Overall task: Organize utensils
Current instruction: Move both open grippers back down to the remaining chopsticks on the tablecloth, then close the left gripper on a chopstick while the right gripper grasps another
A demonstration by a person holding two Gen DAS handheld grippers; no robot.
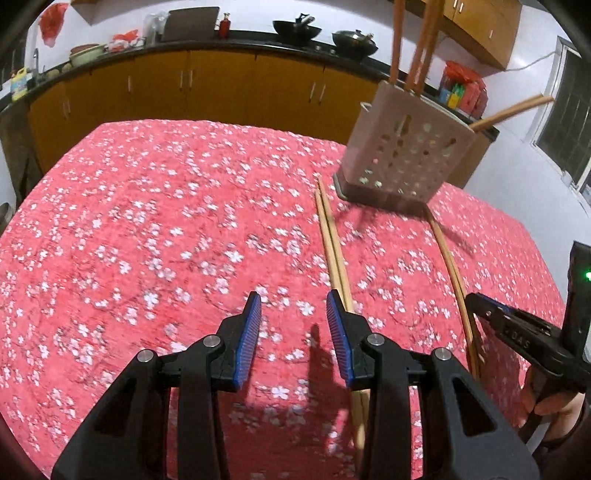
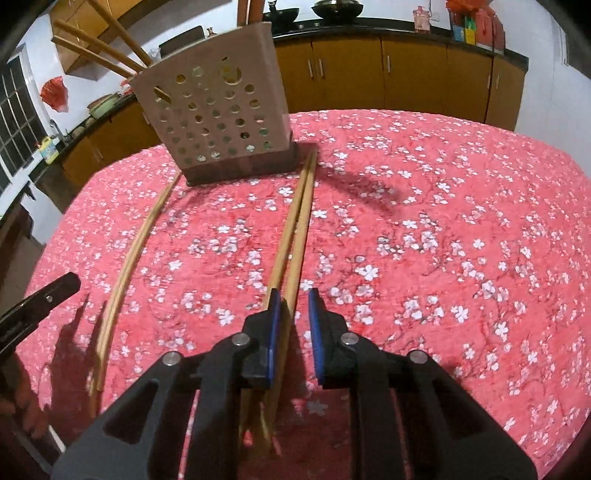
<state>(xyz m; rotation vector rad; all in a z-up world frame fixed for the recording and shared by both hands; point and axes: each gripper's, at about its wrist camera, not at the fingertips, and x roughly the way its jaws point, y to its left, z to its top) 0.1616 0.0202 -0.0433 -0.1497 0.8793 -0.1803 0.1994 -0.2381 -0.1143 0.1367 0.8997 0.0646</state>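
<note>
Two pairs of wooden chopsticks lie on the red flowered tablecloth [image 1: 147, 240], pointing at a beige perforated utensil holder [image 1: 406, 147] [image 2: 214, 110] that has several wooden sticks standing in it. My left gripper [image 1: 293, 306] is open and low over the cloth with nothing between its blue pads. The left pair [image 1: 332, 251] [image 2: 136, 251] runs under its right finger. My right gripper [image 2: 294, 302] [image 1: 476, 299] is drawn down to a narrow slit on the right pair [image 2: 295, 229] [image 1: 454, 280]. One stick sits in the slit against the left pad and the other runs under that finger.
Behind the table stand orange cabinets [image 1: 221, 85] under a dark counter carrying woks [image 1: 295, 29], a pot and bottles. A barred window [image 1: 565, 122] is at the side. The cloth falls away at the table's far edge. A hand [image 1: 554, 406] holds the right gripper.
</note>
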